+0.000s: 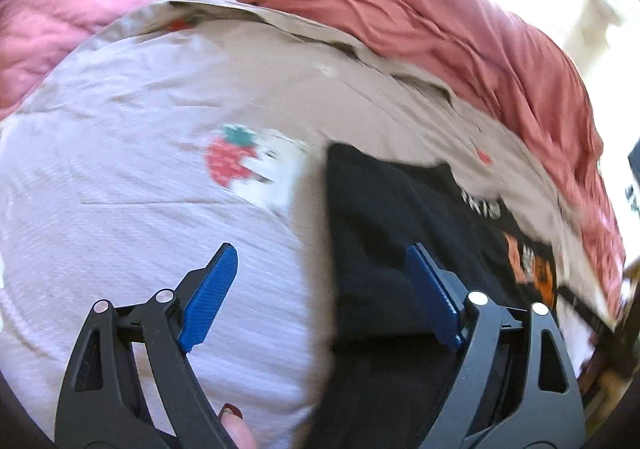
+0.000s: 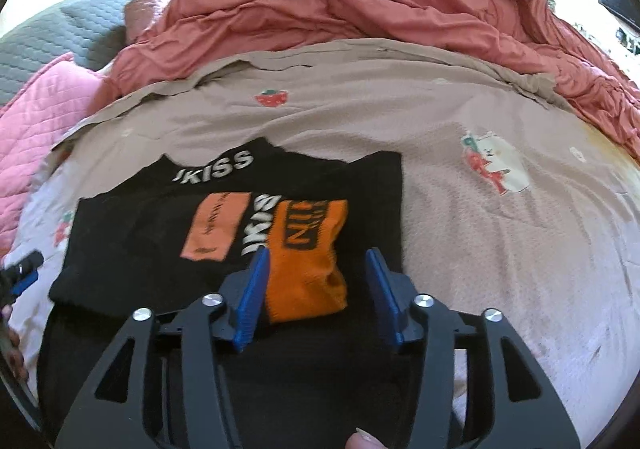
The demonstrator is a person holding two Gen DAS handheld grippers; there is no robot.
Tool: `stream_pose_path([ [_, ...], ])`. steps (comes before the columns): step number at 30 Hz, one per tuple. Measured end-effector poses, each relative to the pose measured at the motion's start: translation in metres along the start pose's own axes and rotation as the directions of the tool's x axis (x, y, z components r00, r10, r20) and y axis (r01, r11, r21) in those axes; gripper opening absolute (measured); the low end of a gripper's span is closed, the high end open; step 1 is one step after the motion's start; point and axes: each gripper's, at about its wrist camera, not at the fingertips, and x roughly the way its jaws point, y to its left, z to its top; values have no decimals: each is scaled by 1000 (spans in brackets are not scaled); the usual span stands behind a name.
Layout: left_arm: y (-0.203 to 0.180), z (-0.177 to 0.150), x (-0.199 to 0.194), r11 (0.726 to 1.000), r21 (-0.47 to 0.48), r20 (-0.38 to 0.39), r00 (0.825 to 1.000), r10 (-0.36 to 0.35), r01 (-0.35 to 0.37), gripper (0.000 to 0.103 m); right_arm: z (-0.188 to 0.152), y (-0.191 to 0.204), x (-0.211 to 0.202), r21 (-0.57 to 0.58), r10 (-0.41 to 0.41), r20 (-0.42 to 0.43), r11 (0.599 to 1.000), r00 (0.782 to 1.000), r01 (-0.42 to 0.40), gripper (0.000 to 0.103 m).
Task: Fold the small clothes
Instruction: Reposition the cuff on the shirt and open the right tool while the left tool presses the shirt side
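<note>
1. Blue-padded right gripper [image 2: 316, 281] stands half parted, jaws released around the orange knit fold [image 2: 308, 249], not pinching it.
2. Left gripper [image 1: 322, 285] gapes empty at the black printed garment [image 2: 160, 245].
3. Garment lies partly folded on the strawberry-print bedsheet [image 2: 480, 249]; judged best: align edges before pressing flat.

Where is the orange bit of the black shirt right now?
In the right wrist view the orange patch lies folded on the black shirt, between the open right gripper fingers, on the strawberry bedsheet.
</note>
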Motion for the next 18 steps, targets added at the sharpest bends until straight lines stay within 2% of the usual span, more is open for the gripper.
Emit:
stream_pose_path([
  [3, -8, 2, -5, 998, 50, 47, 999, 27, -29, 73, -3, 13, -1, -28, 30, 0, 999, 1000, -30, 50],
  [5, -29, -4, -8, 990, 140, 70, 998, 7, -17, 71, -5, 24, -1, -51, 51, -1, 997, 999, -51, 50],
  [7, -49, -12, -11, 975, 222, 92, 996, -15, -6, 70, -7, 32, 0, -76, 64, -4, 995, 998, -64, 50],
  [9, -76, -23, -8, 946, 323, 95, 995, -41, 8, 70, -8, 40, 1, -100, 73, -8, 992, 997, -73, 50],
  [11, -89, -31, -1, 920, 389, 100, 995, -1, -38, 70, -9, 44, 3, -112, 80, -14, 990, 997, -81, 51],
  [13, -91, -34, 13, 913, 407, 52, 998, 20, -40, 70, -9, 46, 4, -125, 80, -20, 989, 997, -82, 51],
  [15, -81, -37, 36, 929, 371, -74, 997, 28, 1, 70, -10, 47, 8, -131, 80, -32, 988, 996, -83, 52],
  [18, -70, -37, 38, 947, 320, -120, 993, -2, 40, 71, -12, 46, 21, -125, 51, -75, 990, 996, -60, 54],
])
